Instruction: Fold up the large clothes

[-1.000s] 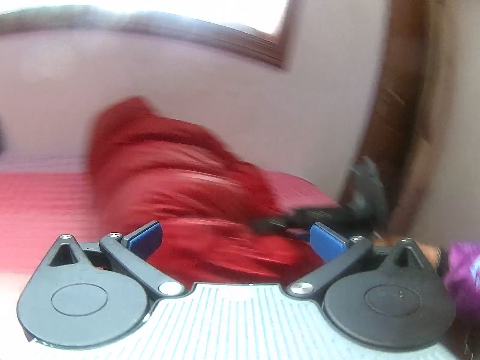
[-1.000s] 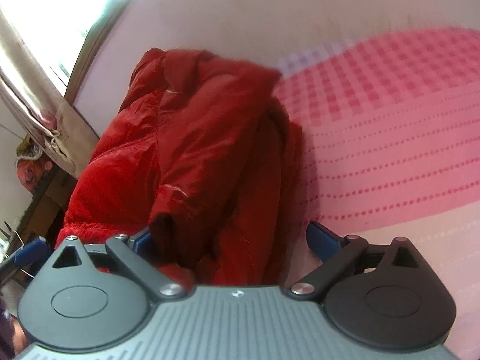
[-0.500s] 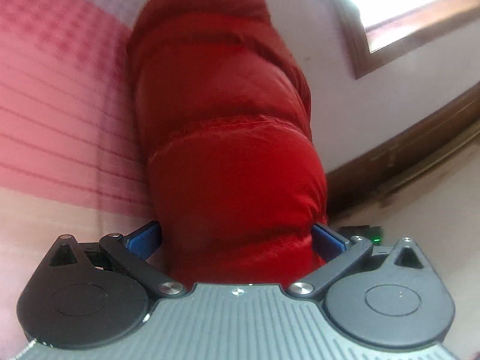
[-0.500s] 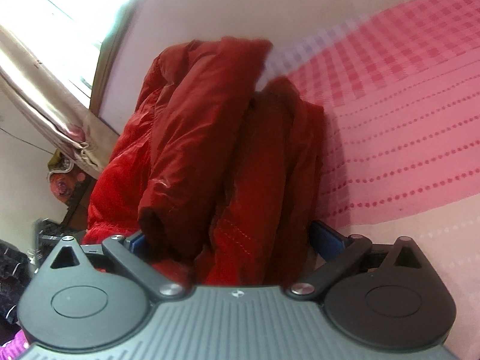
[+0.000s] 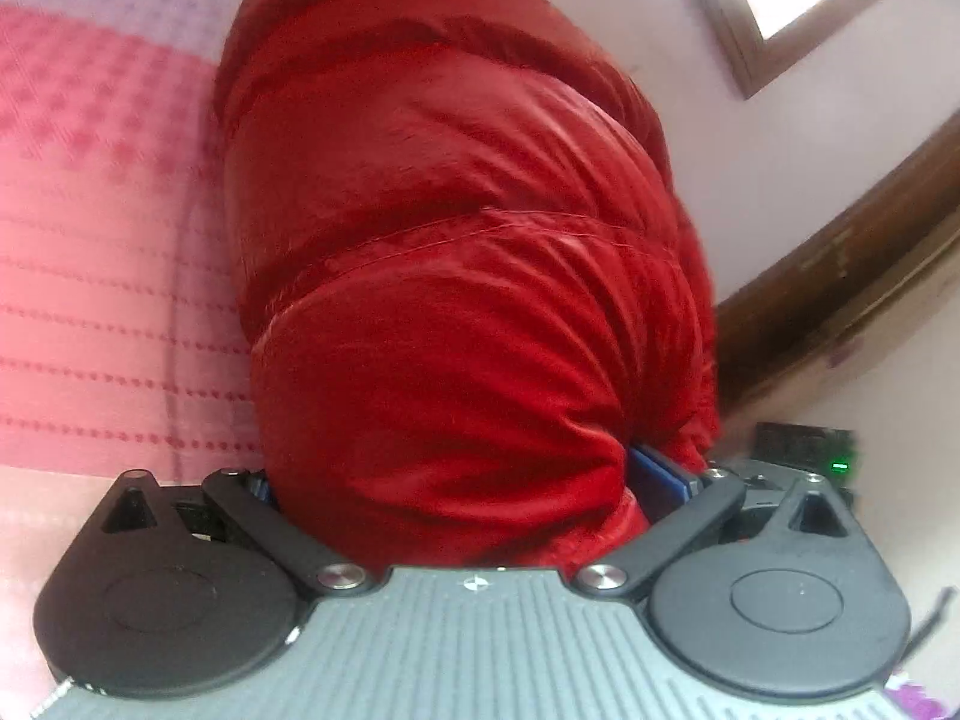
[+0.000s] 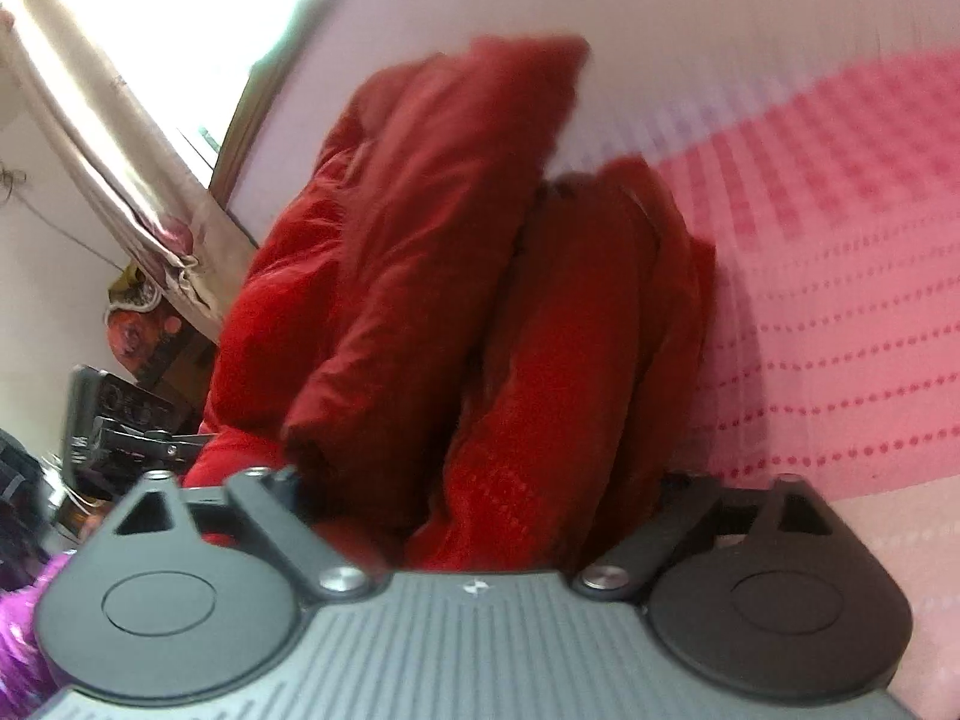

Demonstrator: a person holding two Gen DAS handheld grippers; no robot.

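Left gripper [image 5: 456, 480]: jaws stand wide with the near end of the red puffer jacket [image 5: 462, 252] bulging between them. The blue pad [image 5: 657, 474] at 4 o'clock sits against the fabric, the other pad is hidden under the bulge; cannot tell whether they pinch or only flank it.

Right gripper [image 6: 480, 480]: jaws have just been closing, with folded layers of the jacket [image 6: 456, 276] between them. Pads are buried in cloth, so pressing or not cannot be told.

Jacket lies on the pink checked bedspread [image 5: 102, 228], running from 6 o'clock up to 12 in both views, wall and window behind.

Step in hand, as judged: gather the bundle at both near ends for the next fold. To do it well: bite deep so all layers are caught, close evenly, lift both ends together.

Materials: shiny slippery shell, quilted seams, thick springy padding, rounded lobes; likely to slide and spring open. Bedspread is matte, woven, dotted in rows
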